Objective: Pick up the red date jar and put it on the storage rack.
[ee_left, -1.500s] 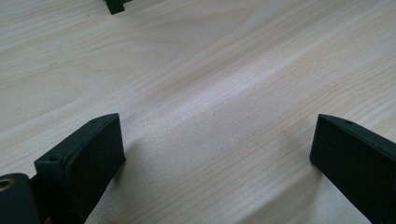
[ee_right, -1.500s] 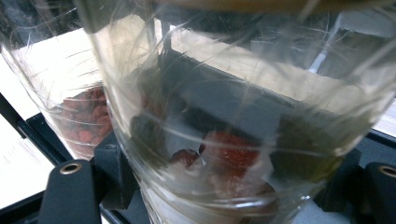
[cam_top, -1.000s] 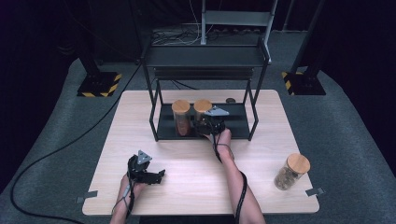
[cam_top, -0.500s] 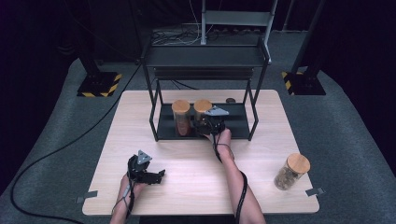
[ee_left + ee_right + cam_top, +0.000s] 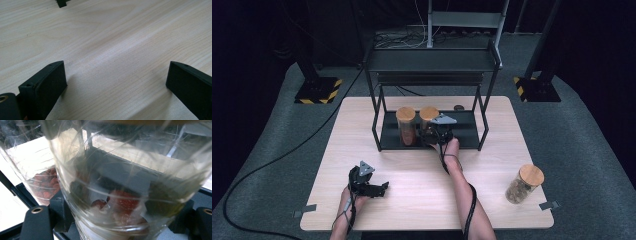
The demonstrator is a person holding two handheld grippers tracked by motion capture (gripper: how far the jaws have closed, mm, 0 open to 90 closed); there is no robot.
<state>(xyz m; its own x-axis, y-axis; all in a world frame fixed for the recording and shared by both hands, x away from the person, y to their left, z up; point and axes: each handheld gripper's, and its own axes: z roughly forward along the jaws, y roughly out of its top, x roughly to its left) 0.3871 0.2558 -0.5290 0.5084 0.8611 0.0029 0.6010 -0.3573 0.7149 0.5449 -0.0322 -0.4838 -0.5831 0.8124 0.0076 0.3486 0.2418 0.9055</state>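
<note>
My right gripper (image 5: 432,135) fingers clamp the jar (image 5: 112,195) on the rack (image 5: 467,131) shelf, beside another jar (image 5: 406,125); left gripper (image 5: 371,189) fingers wide over the surface (image 5: 112,37); risk: smooth glass slipping, knocking its neighbour.

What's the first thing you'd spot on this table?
The right gripper is shut on a cork-lidded glass jar on the black rack's bottom shelf, right beside a second jar holding something reddish. A third jar stands alone near the table's right front corner, and the left gripper rests open over bare wood.
</note>
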